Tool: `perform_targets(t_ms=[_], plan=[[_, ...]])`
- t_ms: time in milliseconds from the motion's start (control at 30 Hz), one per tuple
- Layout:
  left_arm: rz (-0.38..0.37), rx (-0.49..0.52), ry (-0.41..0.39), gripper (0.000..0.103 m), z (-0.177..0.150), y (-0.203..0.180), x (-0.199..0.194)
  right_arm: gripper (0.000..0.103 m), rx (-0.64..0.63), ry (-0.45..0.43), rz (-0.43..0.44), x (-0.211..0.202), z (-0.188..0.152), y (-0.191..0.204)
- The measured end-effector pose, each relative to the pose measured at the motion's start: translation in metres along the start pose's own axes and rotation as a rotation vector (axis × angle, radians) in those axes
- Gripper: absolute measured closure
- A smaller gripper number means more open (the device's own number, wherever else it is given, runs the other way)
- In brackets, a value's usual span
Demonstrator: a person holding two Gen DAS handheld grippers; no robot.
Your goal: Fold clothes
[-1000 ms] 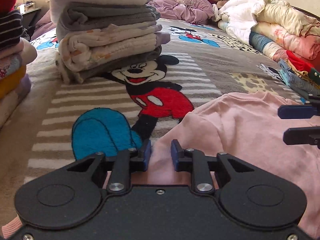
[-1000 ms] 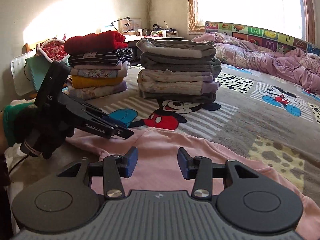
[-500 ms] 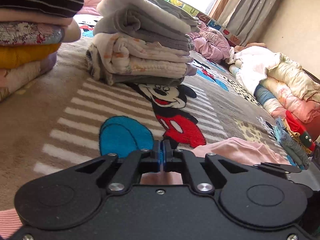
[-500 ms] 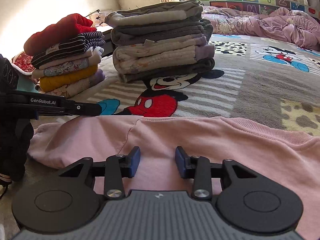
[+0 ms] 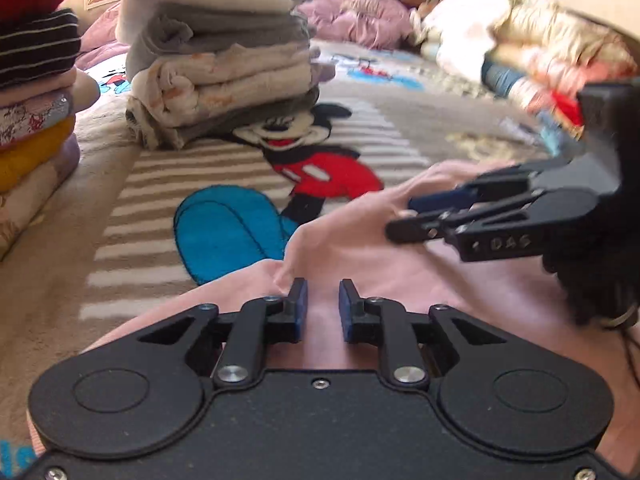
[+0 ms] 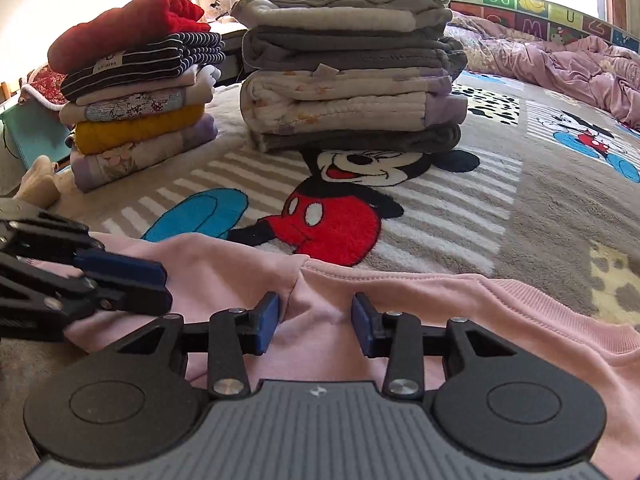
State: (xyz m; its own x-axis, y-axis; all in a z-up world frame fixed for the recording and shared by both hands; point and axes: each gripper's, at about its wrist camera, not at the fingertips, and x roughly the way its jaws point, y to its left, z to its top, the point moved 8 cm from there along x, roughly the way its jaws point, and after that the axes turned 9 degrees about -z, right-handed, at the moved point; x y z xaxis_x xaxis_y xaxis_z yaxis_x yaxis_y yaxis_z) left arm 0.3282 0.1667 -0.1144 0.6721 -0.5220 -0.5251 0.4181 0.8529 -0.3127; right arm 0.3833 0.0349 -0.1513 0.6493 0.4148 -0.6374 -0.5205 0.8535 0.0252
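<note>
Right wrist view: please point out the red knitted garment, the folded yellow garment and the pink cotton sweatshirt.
red knitted garment (image 6: 132,24): right wrist view, its upper surface.
folded yellow garment (image 6: 136,128): right wrist view, its folded edge.
pink cotton sweatshirt (image 6: 440,304): right wrist view, the flat cloth below the ribbed hem.

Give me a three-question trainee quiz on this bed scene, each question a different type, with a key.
1. True or false: the pink garment lies on the cartoon mouse blanket.
2. Which item tops the left stack of folded clothes? A) red B) yellow C) grey
3. Fill in: the right hand-held gripper has its pads on either side of a raised ____ of pink fabric.

Key: 1 true; 2 A; 3 fold. Note: the left hand-held gripper is opening, with pink cloth between its pads but not pinched.
</note>
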Motion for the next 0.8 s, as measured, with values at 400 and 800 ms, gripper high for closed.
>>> perform_targets(t_ms=[400,800], plan=[[0.159,0.020,0.027,0.086,-0.012,0.049,-0.024,0.059,-0.086,-0.043,-0.044,-0.014,0.005,0.029],[0.217,-0.111,-0.092,0.097,0.000,0.077,-0.055,0.050,-0.053,-0.037,-0.074,-0.005,-0.005,0.027]])
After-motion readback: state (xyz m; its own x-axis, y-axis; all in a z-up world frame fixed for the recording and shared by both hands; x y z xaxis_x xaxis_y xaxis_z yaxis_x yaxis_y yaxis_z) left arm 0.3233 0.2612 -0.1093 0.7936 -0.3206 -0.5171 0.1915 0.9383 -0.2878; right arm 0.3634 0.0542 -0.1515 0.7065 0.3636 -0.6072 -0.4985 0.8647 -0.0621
